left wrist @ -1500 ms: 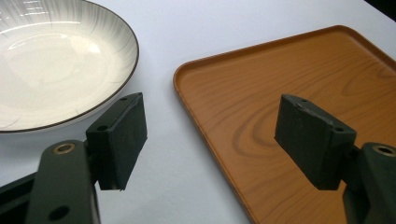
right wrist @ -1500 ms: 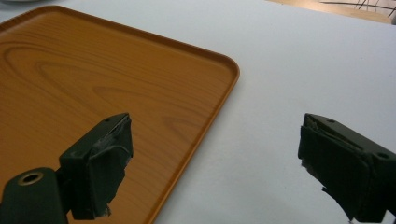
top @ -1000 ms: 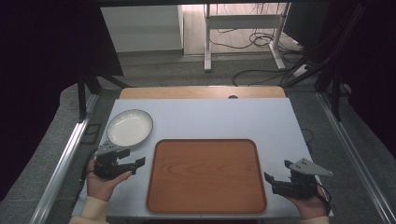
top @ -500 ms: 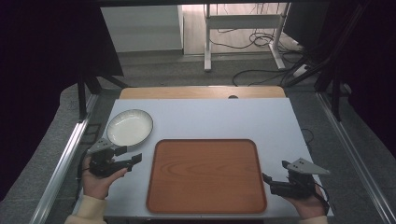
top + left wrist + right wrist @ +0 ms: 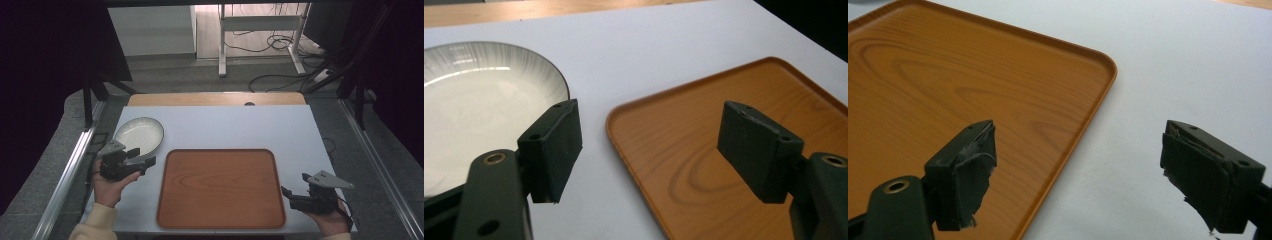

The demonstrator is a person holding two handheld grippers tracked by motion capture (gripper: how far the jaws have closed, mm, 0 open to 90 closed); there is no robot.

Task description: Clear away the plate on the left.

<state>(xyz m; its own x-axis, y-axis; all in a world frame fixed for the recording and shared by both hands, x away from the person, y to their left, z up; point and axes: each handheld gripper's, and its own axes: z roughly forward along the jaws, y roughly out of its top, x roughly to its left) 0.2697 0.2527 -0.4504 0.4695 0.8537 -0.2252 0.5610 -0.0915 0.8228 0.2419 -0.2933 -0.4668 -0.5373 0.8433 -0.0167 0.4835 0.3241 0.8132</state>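
Resting on the white counter (image 5: pixel 240 125), a wooden tray (image 5: pixel 220 185) sits near-centre, a pale bowl (image 5: pixel 140 135) far-left of it. The left gripper (image 5: pixel 145 161) hovers released beside the bowl; the right gripper (image 5: pixel 286 192) is released at the tray's near-right corner. No writing is legible.

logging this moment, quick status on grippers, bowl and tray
Left gripper open, beside bowl. Right gripper open at tray's right edge. Bowl on table, off tray; tray bare. Nothing in the way.

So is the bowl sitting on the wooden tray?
No, the bowl rests on the white table, apart from the tray, off its far left corner.
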